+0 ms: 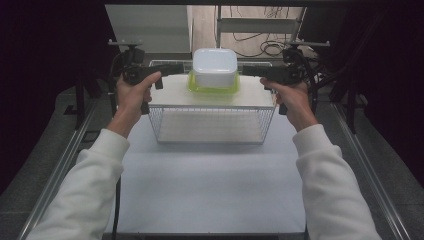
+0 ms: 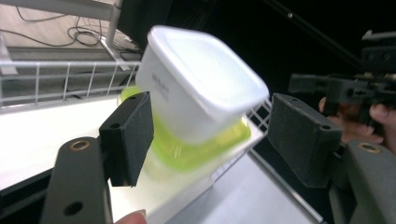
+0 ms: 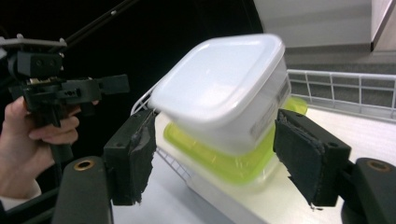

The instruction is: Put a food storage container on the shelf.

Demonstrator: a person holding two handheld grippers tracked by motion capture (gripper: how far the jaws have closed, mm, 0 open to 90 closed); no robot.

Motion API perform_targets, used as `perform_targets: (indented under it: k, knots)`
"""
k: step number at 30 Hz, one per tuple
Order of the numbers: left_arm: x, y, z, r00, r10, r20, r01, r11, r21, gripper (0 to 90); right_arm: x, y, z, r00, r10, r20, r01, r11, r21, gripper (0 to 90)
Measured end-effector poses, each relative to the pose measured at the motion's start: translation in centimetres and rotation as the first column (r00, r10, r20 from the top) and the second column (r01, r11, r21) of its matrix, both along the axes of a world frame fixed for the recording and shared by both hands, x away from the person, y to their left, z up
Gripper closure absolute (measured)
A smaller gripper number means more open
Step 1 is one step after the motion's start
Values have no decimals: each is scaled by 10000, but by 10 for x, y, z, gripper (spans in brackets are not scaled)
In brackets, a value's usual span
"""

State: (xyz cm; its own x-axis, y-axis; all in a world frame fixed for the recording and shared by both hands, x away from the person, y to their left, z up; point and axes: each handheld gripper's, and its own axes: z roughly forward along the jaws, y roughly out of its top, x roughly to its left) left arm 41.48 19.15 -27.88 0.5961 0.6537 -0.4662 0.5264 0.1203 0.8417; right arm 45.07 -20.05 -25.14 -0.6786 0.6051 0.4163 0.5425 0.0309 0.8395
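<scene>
A white lidded tub (image 1: 215, 67) stands on a lime-green container (image 1: 212, 88) atop a white board (image 1: 170, 96) that covers a wire rack. My left gripper (image 1: 181, 67) points in from the left and my right gripper (image 1: 246, 70) from the right, both level with the stack. In the left gripper view the tub (image 2: 201, 79) and green container (image 2: 201, 151) sit beyond the left gripper (image 2: 217, 140), whose jaws stand wide and hold nothing. In the right gripper view the right gripper (image 3: 222, 163) is likewise open, with the tub (image 3: 224, 93) beyond its pads.
The wire rack (image 1: 212, 125) stands on a white tabletop (image 1: 210, 185) with metal rails along both sides. A low wire fence (image 2: 70, 79) edges the board's far side. Cables lie on the floor behind. Dark curtains close off both sides.
</scene>
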Motion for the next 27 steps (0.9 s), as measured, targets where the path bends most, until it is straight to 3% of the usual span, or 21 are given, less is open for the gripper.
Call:
perform_targets:
  k: [5,8,11,15,21,27]
  knots:
    - [-30,6,-9,9991,-364,206,358,9990,254,296,-29,-10,-11,9976,260,638,-249,9995,-190,279]
    - [-52,6,-21,9975,-662,234,649,9965,527,283,-47,-17,-23,9952,462,867,-433,9985,-340,268]
    - [-72,5,-36,9965,-752,353,718,9933,911,273,-64,-24,-36,9928,626,1018,-587,9974,-408,261]
    - [-95,6,-62,9963,-839,206,815,9918,988,264,-86,-35,-57,9911,719,1121,-632,9949,-791,247]
    - [-126,12,-104,9982,-607,29,598,9899,1287,258,-114,-49,-98,9931,719,928,-599,9901,-1266,235]
    - [-146,13,-150,9937,-591,-955,759,9801,1833,246,-132,-59,-148,9975,701,46,-689,9894,-1280,220]
